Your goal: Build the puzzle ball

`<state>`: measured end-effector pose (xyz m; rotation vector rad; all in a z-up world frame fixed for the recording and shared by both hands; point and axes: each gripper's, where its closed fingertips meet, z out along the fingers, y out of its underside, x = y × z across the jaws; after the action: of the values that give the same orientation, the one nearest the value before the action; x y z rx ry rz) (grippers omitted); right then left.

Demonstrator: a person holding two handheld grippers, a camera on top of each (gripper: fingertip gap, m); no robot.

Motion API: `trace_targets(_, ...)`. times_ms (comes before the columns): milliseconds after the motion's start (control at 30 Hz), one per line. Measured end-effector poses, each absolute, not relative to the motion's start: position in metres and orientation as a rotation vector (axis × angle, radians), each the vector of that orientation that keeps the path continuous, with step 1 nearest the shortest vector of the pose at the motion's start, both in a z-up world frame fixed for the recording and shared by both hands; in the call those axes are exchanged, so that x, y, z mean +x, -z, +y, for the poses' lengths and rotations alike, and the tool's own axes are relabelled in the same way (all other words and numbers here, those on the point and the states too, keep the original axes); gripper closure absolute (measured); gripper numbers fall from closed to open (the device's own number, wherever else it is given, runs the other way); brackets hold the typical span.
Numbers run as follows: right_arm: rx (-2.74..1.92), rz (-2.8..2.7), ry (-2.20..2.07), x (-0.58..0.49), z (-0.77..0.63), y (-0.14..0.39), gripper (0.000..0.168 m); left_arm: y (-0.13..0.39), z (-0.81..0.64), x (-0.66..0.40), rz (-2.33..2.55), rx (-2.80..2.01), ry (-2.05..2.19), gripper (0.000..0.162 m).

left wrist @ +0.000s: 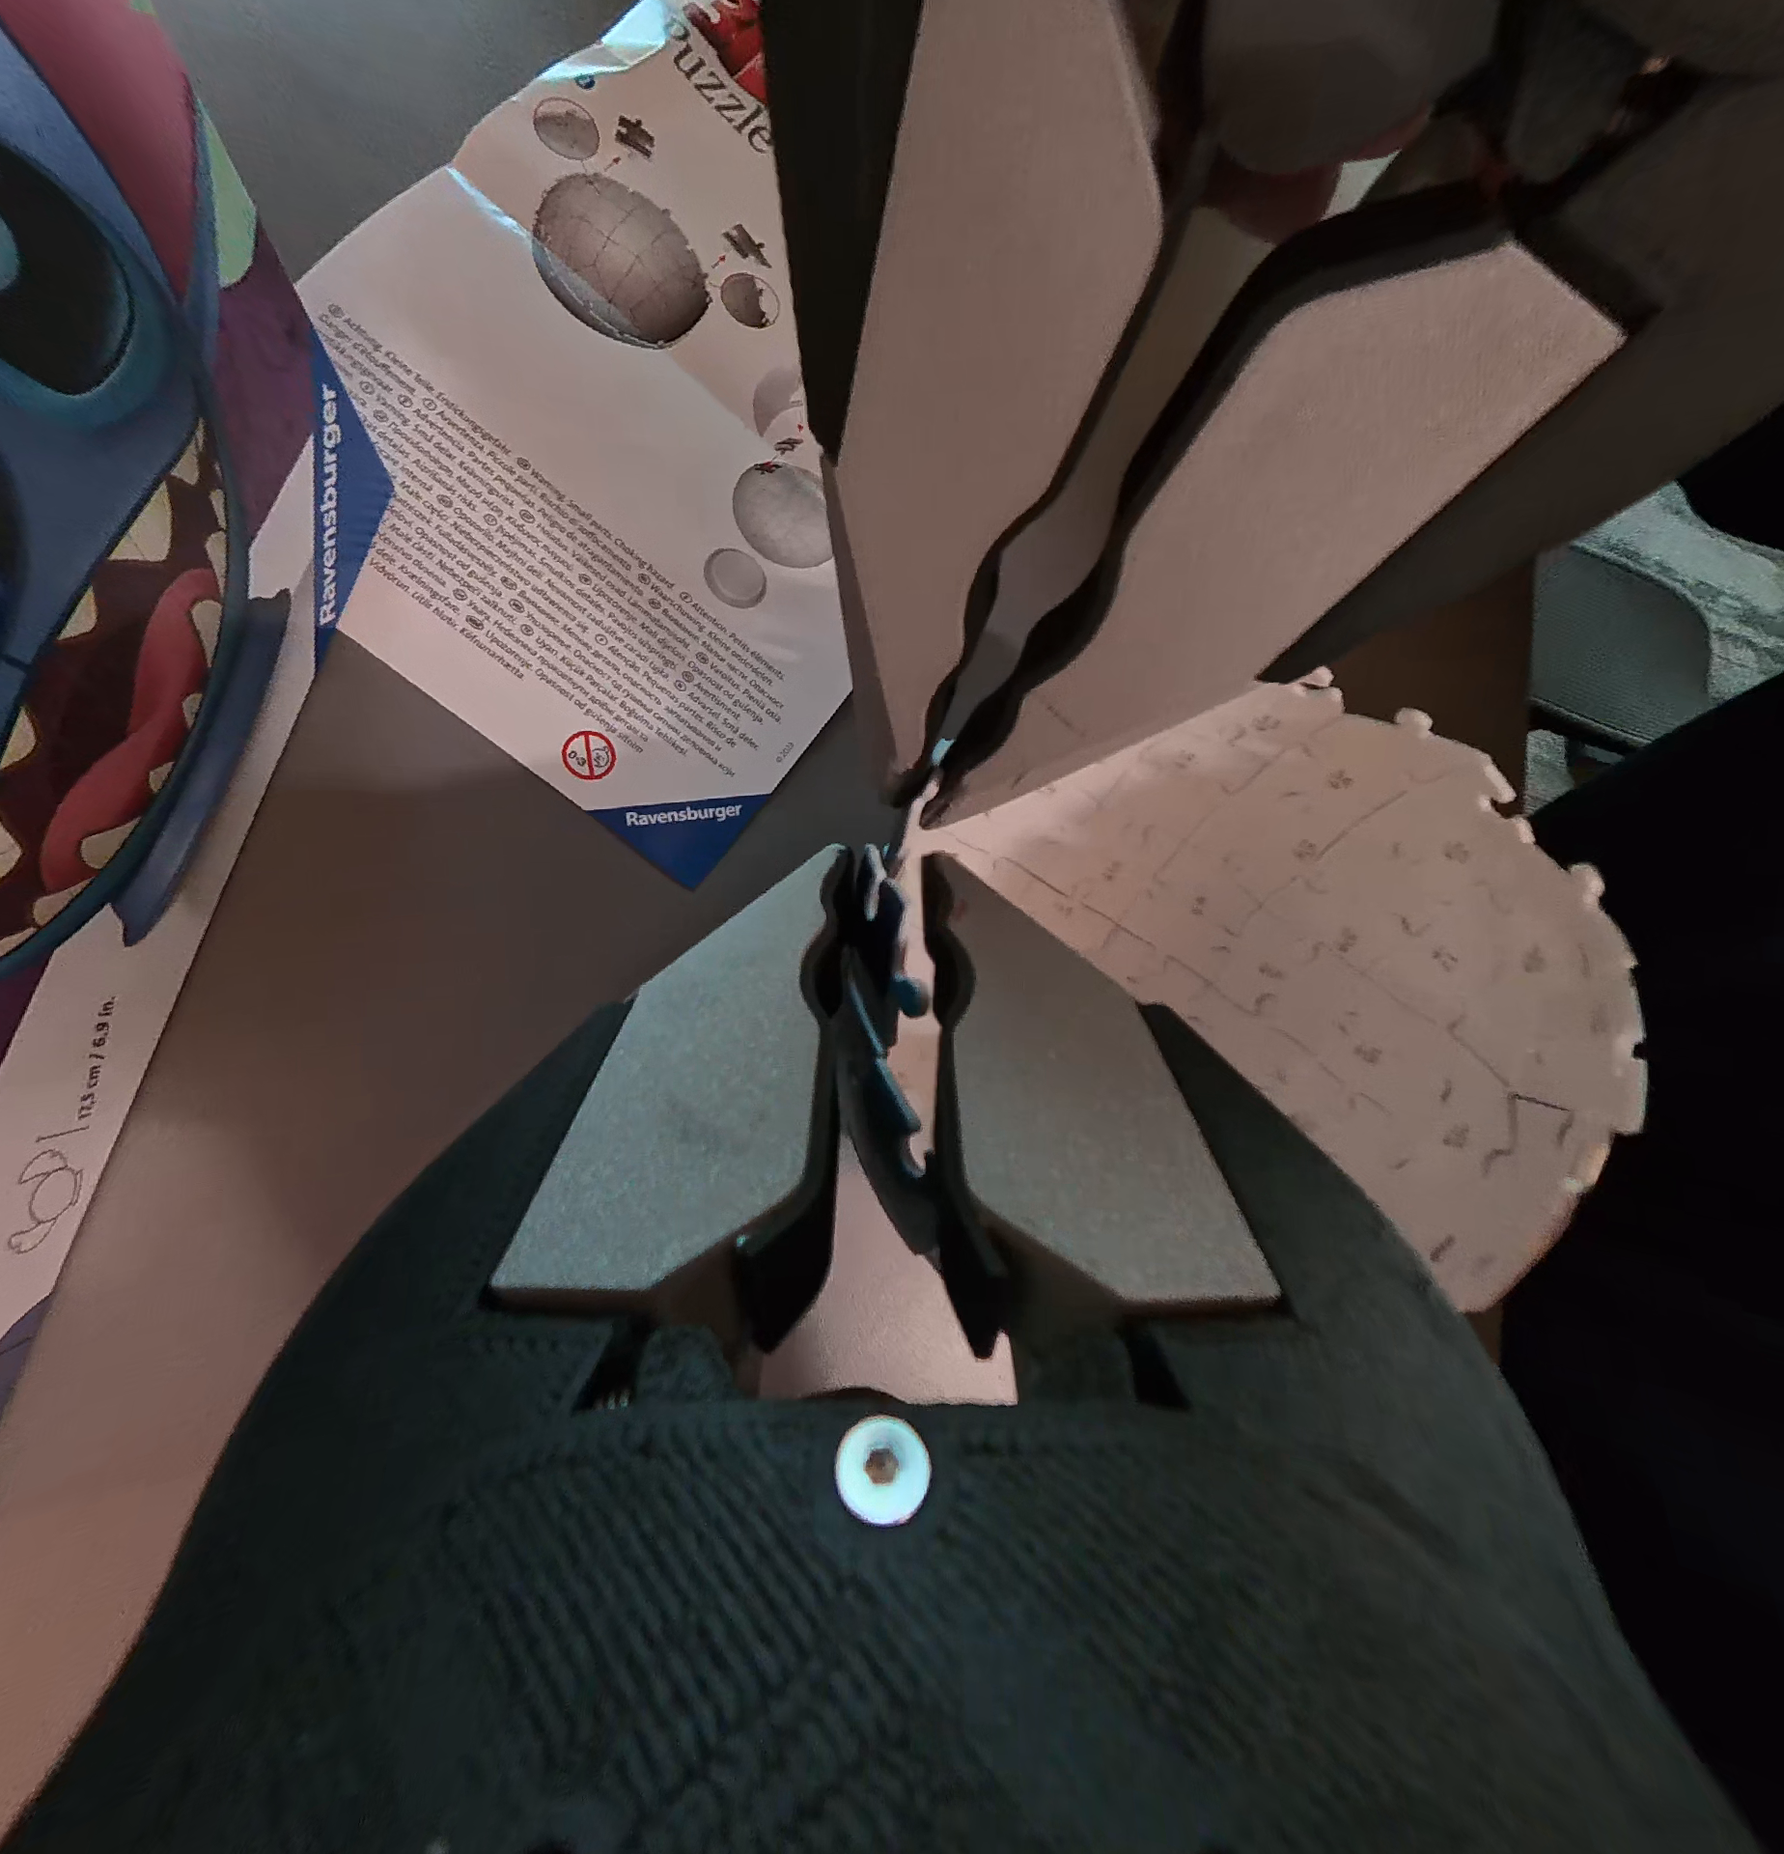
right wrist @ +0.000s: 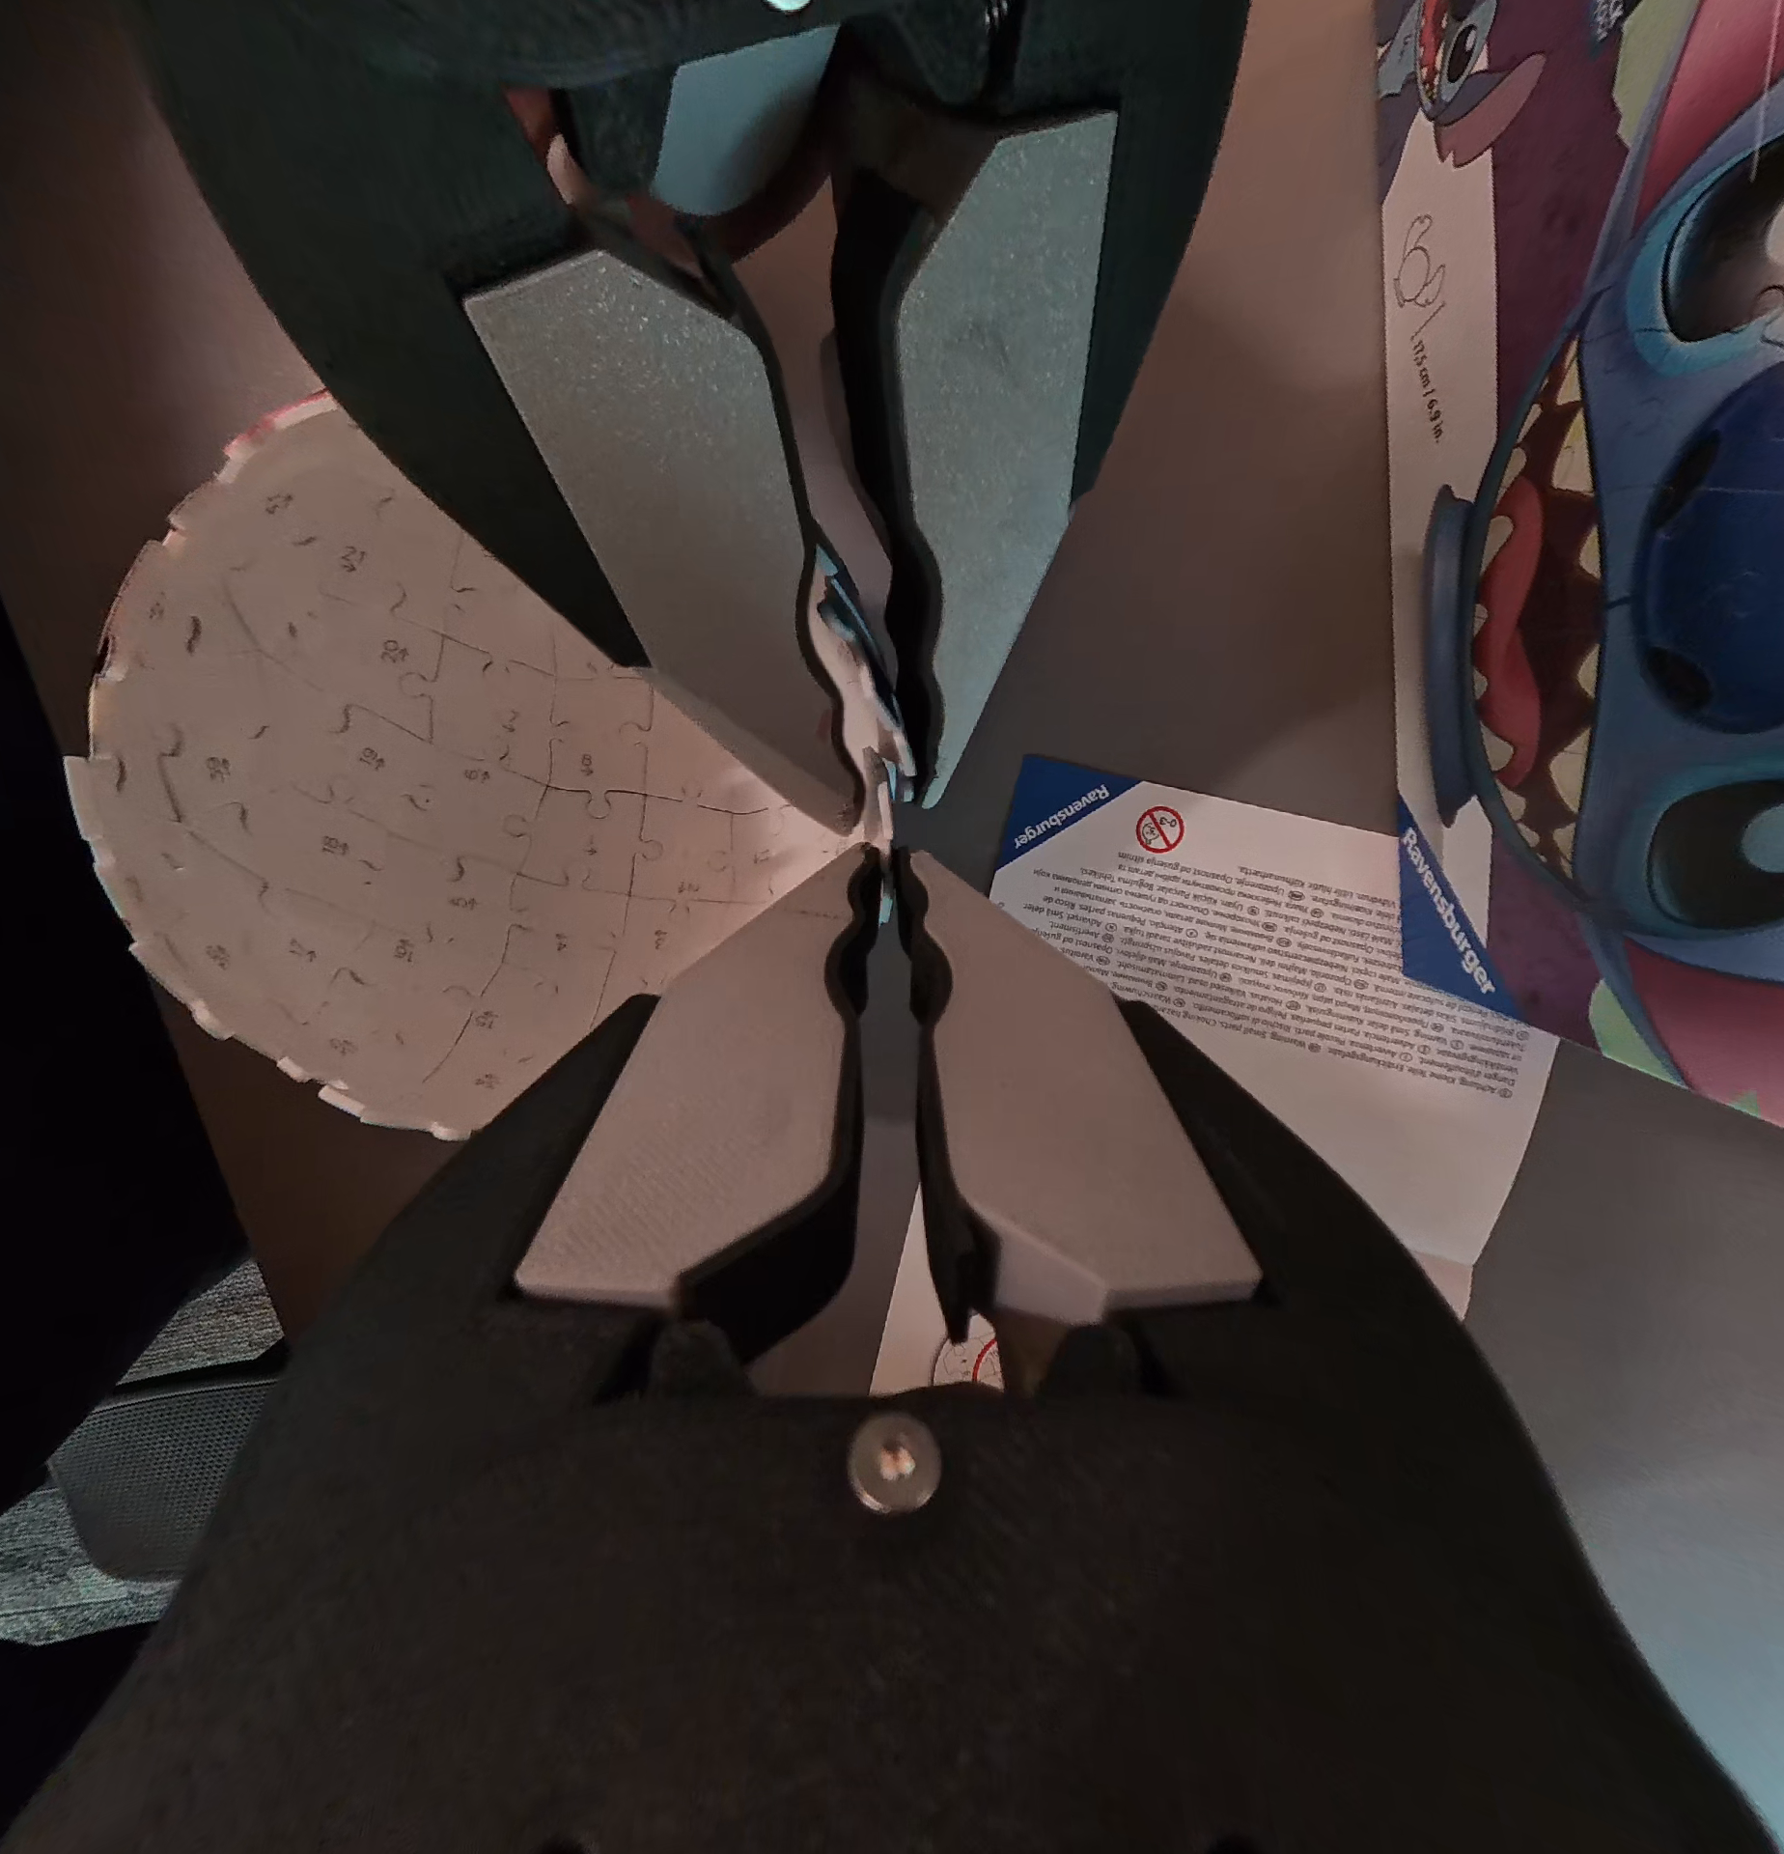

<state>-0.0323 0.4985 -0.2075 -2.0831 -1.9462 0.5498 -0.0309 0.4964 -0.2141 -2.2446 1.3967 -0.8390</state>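
Tongs meet tip to tip above the tabletop (left wrist: 447, 1003). Left tongs (left wrist: 883, 883) hold a blue puzzle piece (left wrist: 880, 1053); right tongs (right wrist: 886, 873) look nearly closed, their hold unclear. Only the right view shows numbers on the puzzle dome (right wrist: 366, 803).

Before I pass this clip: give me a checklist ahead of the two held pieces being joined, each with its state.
1. Left gripper shut on a blue puzzle piece: ok.
2. Right gripper shut on something thin: ok; what it is: cannot tell.
3. Tips of both grippers meeting: ok.
4. Tabs lined up: cannot tell, fingers hide them.
5. Assembled puzzle shell lying beside, untouched: ok.
6. Instruction sheet within view: ok.
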Motion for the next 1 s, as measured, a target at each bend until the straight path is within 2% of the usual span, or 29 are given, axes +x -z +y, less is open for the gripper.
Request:
trace_targets(200, -2.085, -1.950, -0.552, -0.032, 0.498, 0.208, 0.168, 0.198, 0.494, -0.035, 1.400, -2.223, 0.927, 0.136)
trace_targets(367, -2.084, -1.951, -0.549, -0.031, 0.498, 0.208, 0.168, 0.173, 0.501, -0.053, 1.364, -2.186, 0.912, 0.136)
trace_targets(600, -2.094, -1.945, -0.549, -0.031, 0.498, 0.208, 0.168, 0.188, 0.496, -0.052, 1.445, -2.213, 0.797, 0.136)
trace_targets(767, -2.090, -1.949, -0.541, -0.031, 0.498, 0.208, 0.168, 0.194, 0.497, -0.048, 1.475, -2.214, 0.735, 0.139)
trace_targets(1000, -2.093, -1.946, -0.544, -0.031, 0.498, 0.208, 0.168, 0.198, 0.499, -0.047, 1.510, -2.201, 0.679, 0.154)
